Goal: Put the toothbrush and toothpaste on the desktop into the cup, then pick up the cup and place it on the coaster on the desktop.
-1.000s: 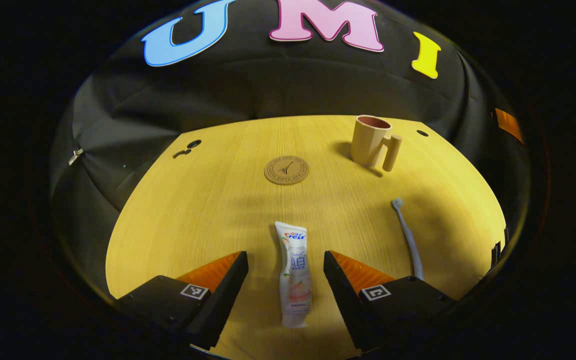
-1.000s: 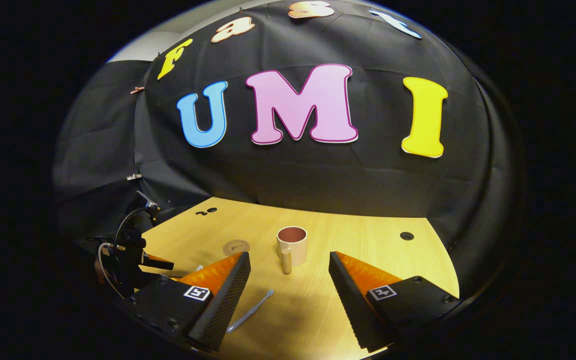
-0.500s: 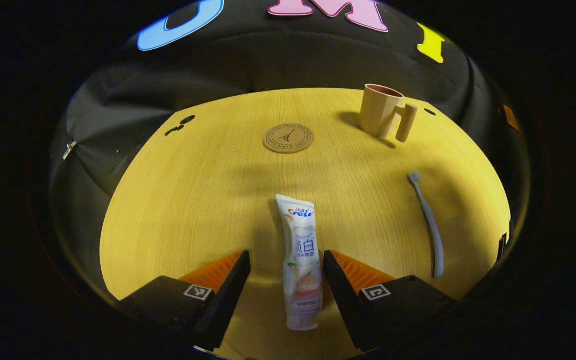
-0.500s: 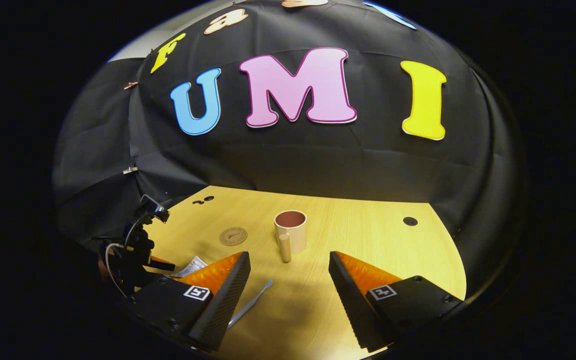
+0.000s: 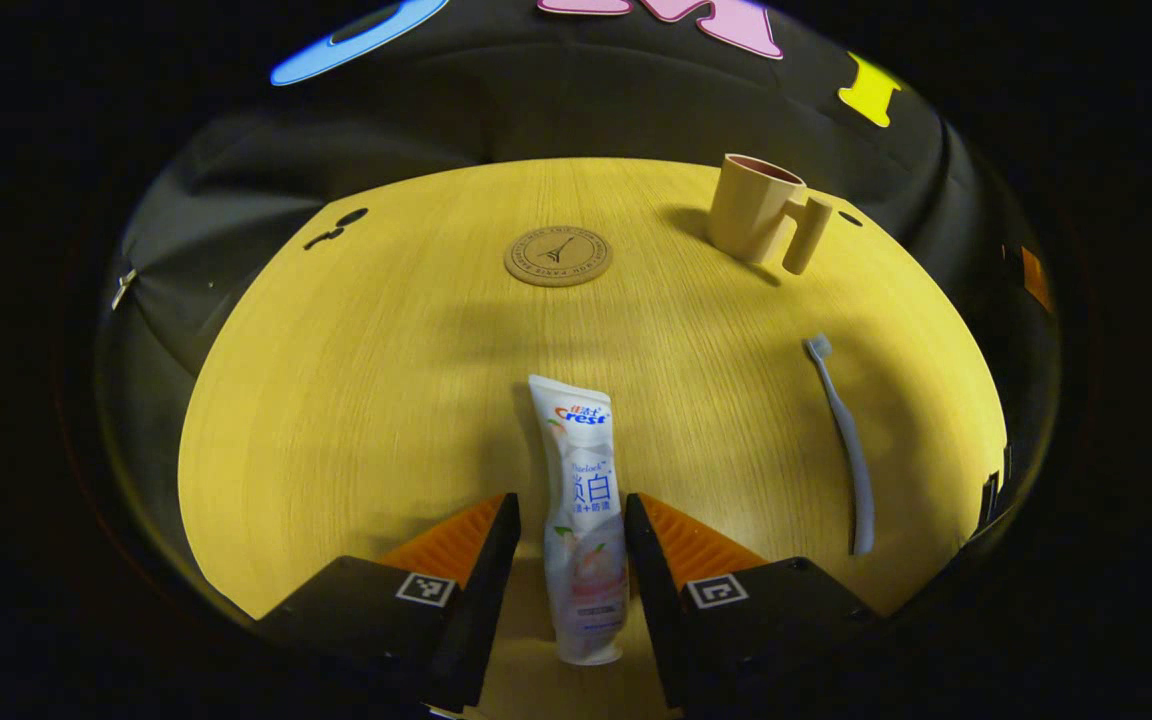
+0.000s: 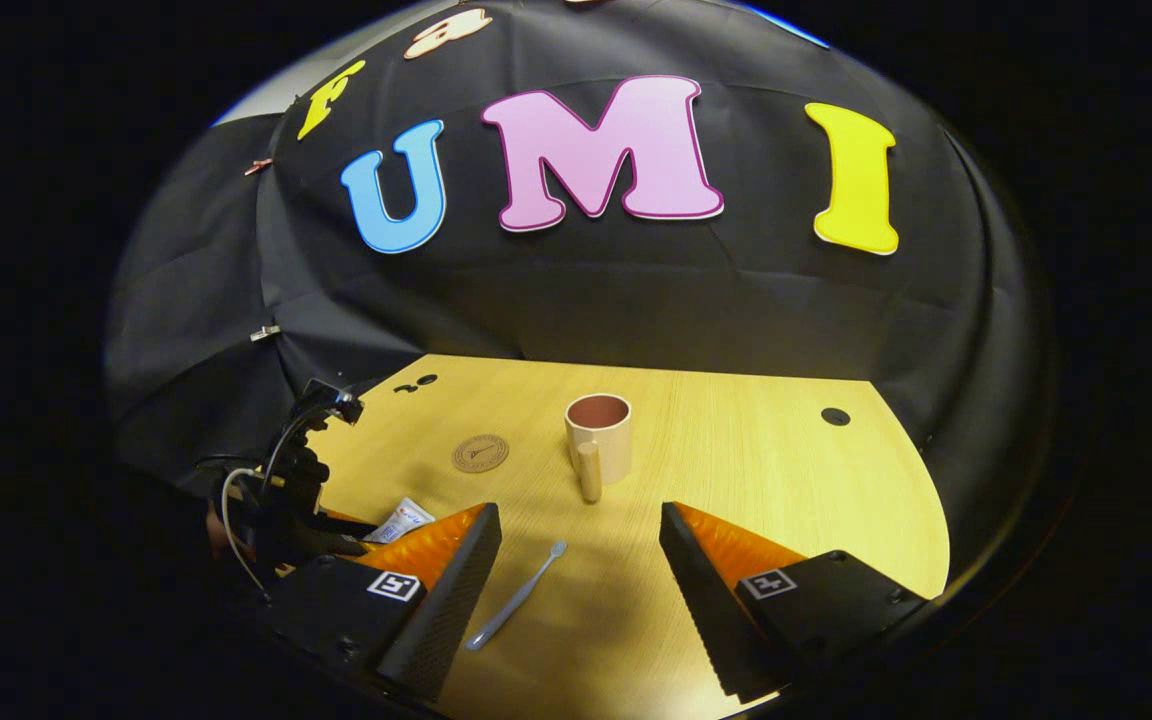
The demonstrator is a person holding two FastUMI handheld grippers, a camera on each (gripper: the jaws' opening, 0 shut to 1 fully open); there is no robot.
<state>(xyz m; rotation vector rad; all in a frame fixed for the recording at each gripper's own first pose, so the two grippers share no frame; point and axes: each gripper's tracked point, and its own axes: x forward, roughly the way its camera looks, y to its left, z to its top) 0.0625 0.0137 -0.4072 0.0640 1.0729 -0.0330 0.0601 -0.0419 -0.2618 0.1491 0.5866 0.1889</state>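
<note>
**Toothpaste between the left jaws**

Toothpaste (image 5: 584, 510) lies flat on the surface (image 5: 386, 380), nearer than the coaster (image 5: 558, 256), with the left gripper (image 5: 564, 545) jaws just beside it; contact unclear. Right gripper (image 6: 576, 570) jaws spread wide, near the toothbrush (image 6: 516, 597), short of the cup (image 6: 600, 446).

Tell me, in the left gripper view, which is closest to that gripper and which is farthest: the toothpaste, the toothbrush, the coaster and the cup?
1. Toothpaste tube: lying right between the left gripper's fingers.
2. Toothbrush: flat on the desktop, off to the right.
3. Coaster: farther up the desktop, near the middle.
4. Cup: at the far right, its handle facing the gripper; only slightly beyond the coaster.
</note>
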